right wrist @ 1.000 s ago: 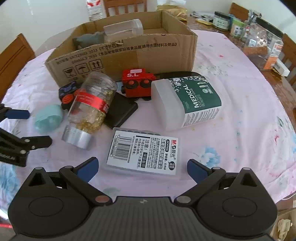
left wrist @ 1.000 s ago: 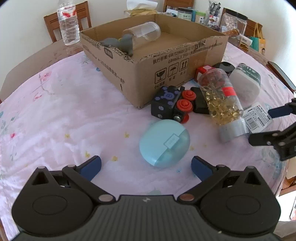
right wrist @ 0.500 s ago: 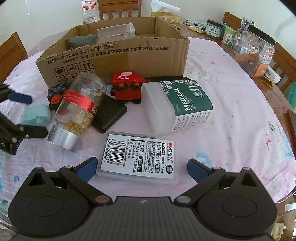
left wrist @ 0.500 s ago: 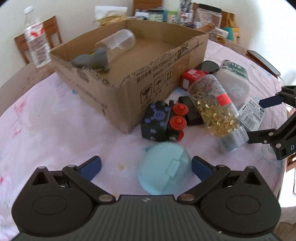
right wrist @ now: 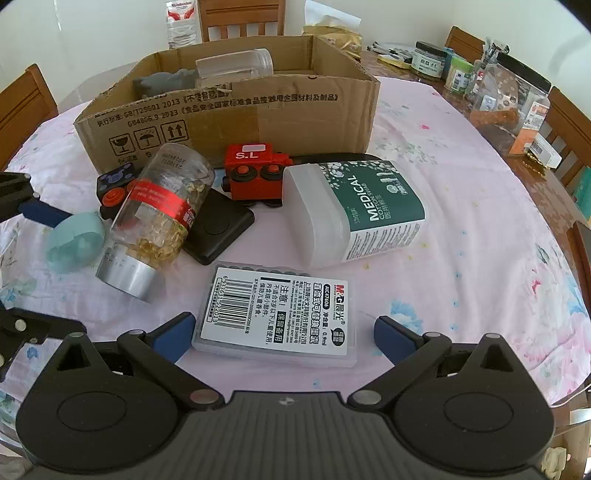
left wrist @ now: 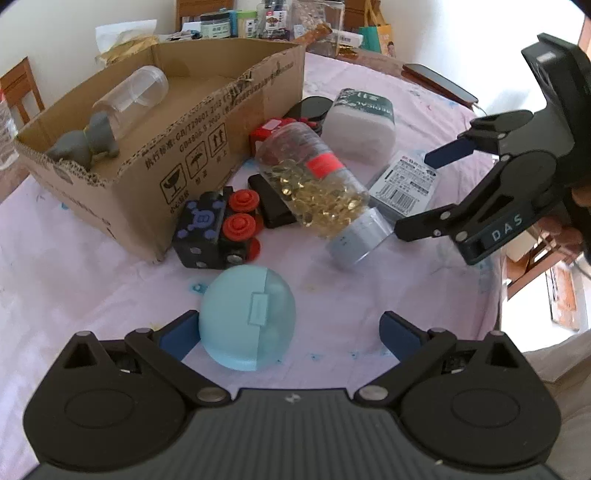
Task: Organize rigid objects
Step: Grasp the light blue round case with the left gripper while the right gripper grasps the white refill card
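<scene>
A round light-blue case (left wrist: 246,317) lies on the pink tablecloth between my left gripper's (left wrist: 290,332) open fingers, against the left pad. It also shows in the right wrist view (right wrist: 75,242). My right gripper (right wrist: 282,334) is open around the near end of a flat clear box with a barcode label (right wrist: 275,314). A capsule bottle (left wrist: 321,188), a black toy block with red knobs (left wrist: 218,230), a red toy train (right wrist: 255,171), a black pad (right wrist: 219,227) and a medical swab box (right wrist: 354,210) lie before the open cardboard box (left wrist: 207,136).
The cardboard box (right wrist: 236,114) holds a clear jar (right wrist: 234,66) and a grey toy figure (left wrist: 86,142). Jars and packets (right wrist: 495,88) crowd the far right of the table. A phone (left wrist: 439,83) lies at the table's far edge. Wooden chairs (right wrist: 240,18) stand around.
My left gripper has moved forward and swung right, so the blue case now sits between its fingers. My right gripper has closed in on the labelled box.
</scene>
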The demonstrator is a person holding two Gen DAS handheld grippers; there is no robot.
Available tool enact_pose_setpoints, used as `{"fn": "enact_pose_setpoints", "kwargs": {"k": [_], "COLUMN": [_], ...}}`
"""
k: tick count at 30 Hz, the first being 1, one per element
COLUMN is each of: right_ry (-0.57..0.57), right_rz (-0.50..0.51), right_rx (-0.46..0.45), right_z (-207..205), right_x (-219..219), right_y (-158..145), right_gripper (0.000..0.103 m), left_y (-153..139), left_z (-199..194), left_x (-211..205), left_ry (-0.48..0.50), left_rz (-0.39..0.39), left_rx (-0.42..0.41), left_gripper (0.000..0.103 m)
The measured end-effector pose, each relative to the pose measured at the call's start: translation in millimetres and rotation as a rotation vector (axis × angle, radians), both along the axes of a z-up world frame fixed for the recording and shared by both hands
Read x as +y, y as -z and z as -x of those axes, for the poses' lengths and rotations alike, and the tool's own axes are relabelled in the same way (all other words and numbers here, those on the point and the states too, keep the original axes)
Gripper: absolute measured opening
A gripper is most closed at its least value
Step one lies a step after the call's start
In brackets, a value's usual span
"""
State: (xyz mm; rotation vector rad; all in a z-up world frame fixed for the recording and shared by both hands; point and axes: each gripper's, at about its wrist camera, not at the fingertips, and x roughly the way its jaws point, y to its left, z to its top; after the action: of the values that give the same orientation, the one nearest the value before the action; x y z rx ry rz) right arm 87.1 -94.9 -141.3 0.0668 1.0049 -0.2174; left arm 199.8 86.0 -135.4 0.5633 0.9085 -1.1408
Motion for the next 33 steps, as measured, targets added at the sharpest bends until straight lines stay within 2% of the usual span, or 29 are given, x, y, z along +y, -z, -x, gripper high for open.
{"fn": "enact_pose_setpoints", "kwargs": {"k": [3,4,7,10,13,21,33], "right_ry": [-0.005,-0.006,-0.004,0.018,0.049,0.103,0.086], "right_rz": [0.001,0.001,0.002,0.005,0.011,0.012,0.009], "right_rx": [-0.005,-0.004,-0.004,-0.01,-0.029,-0.019,-0.019], "right_z": [1,1,1,2,5,9,-5], "right_x": [0,0,1,2,5,-13,-9], "right_y": [0,0,0,0,1,1,2], "right_gripper": [0.103,0.103,0.103,0.103,0.103,0.103,0.103], "left_y": [-1,-2,-4,-8,-10,-11,-10], "left_z": [-1,-2,-6,-7,-5,-1,-1], "left_x": [3,3,6,6,4,6,3], "left_ry": [-0.045,-0.062,-0.096,-0.083,-0.085,-0.18,-0.164], "left_rz": [0.009,0.005,0.005,0.007,0.007,-0.002,0.0], "left_rx": [-0.024,-0.041,-0.054,-0.061,-0.066,-0.046,-0.057], "left_gripper": [0.096,0.088,0.078,0.061,0.053,0.052,0.053]}}
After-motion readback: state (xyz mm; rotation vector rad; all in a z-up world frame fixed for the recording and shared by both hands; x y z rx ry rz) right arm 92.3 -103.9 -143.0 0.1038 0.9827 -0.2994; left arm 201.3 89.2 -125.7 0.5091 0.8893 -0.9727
